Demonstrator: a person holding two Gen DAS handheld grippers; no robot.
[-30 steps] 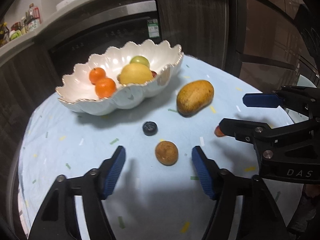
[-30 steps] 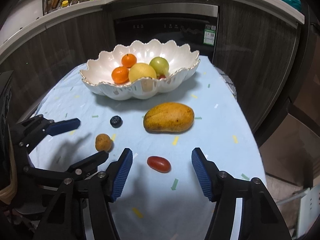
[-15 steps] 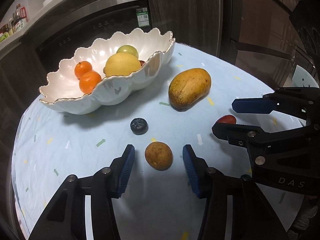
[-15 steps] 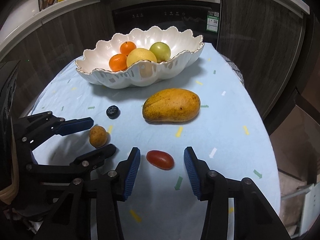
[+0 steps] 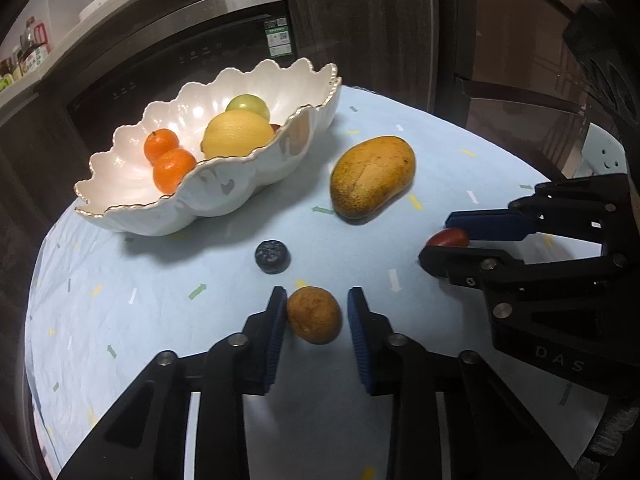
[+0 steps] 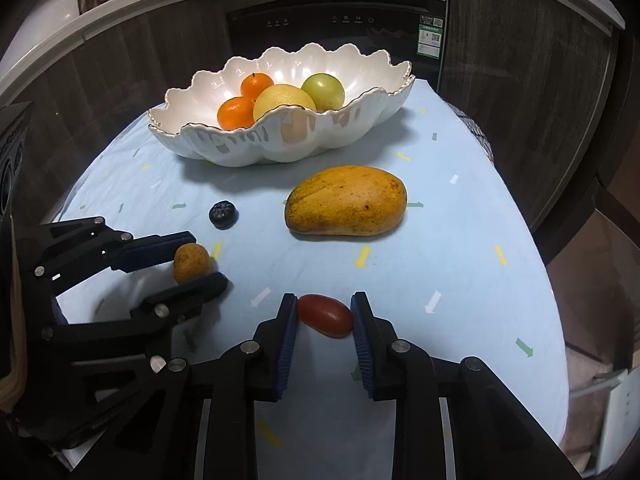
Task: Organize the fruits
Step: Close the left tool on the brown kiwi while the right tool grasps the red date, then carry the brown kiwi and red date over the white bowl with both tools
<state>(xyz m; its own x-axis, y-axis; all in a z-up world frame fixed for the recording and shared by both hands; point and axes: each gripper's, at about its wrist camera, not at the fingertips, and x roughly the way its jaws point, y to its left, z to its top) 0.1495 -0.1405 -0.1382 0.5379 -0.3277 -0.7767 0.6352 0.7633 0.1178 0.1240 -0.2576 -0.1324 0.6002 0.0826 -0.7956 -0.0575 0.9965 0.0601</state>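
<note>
I judged the small brown fruit and the red tomato light, smooth and bruisable, each lying near the desk's front edge on blue cloth between the part-closed pads of my left hand-held gripper and right hand-held gripper, with dark cabinets behind; whether either was clamped I could not tell.

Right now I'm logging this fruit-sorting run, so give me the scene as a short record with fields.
bowl: white scalloped bowl at the back of the table, holding two mandarins, a yellow citrus and a green fruit
loose on cloth: mango, blueberry
left gripper: pads either side of the small brown fruit, narrow gap on the right
right gripper: pads touching the cherry tomato
surface: light blue tablecloth
</note>
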